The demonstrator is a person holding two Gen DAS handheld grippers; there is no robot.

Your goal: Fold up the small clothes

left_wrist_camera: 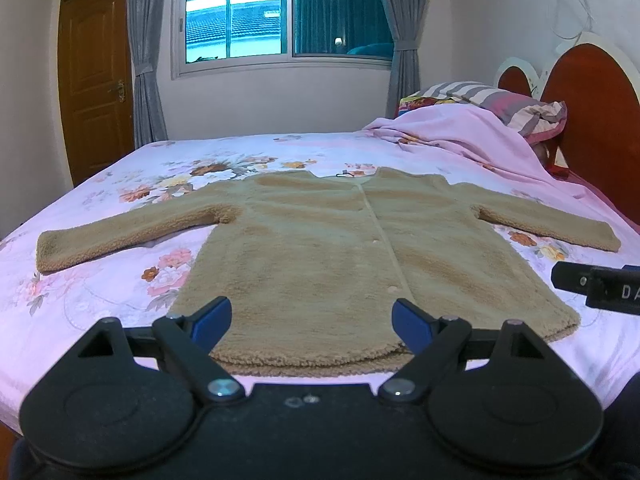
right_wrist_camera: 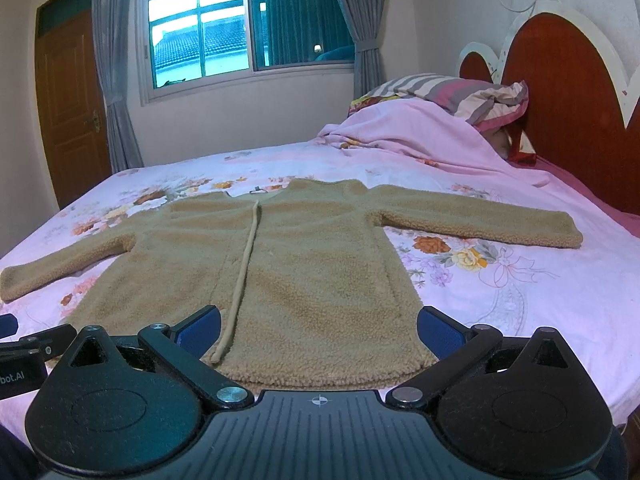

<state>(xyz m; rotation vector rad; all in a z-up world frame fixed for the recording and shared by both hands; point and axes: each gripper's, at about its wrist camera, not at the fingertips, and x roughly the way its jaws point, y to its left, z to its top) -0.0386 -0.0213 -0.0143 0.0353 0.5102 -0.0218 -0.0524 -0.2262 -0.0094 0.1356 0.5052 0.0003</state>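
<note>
The left gripper (left_wrist_camera: 312,322) hangs just above the hem of the tan fleece button-front cardigan (left_wrist_camera: 340,256), its blue-padded fingers (left_wrist_camera: 214,316) spread wide apart with nothing between them. The right gripper (right_wrist_camera: 318,330) hovers beside it over the same hem, jaws likewise spread and empty — each tool shows at the edge of the other's view, so the two stand close together.

The cardigan lies flat and face up on the pink floral bedsheet (left_wrist_camera: 100,292), hem towards the tongs, collar away from them. Its long axis runs straight ahead from hem to collar, marked by the pale front placket (right_wrist_camera: 244,276). The left gripper sits left of that placket, the right gripper right of it.

The sleeves stretch out sideways from the body — the left sleeve (left_wrist_camera: 120,236) reaches far out on the left gripper's side, the right sleeve (right_wrist_camera: 480,220) on the right gripper's side. Folding has not begun, I judge. Each sleeve looks nearer to its own-side tool, so each would likely bring its own sleeve in across the cardigan's body.
</note>
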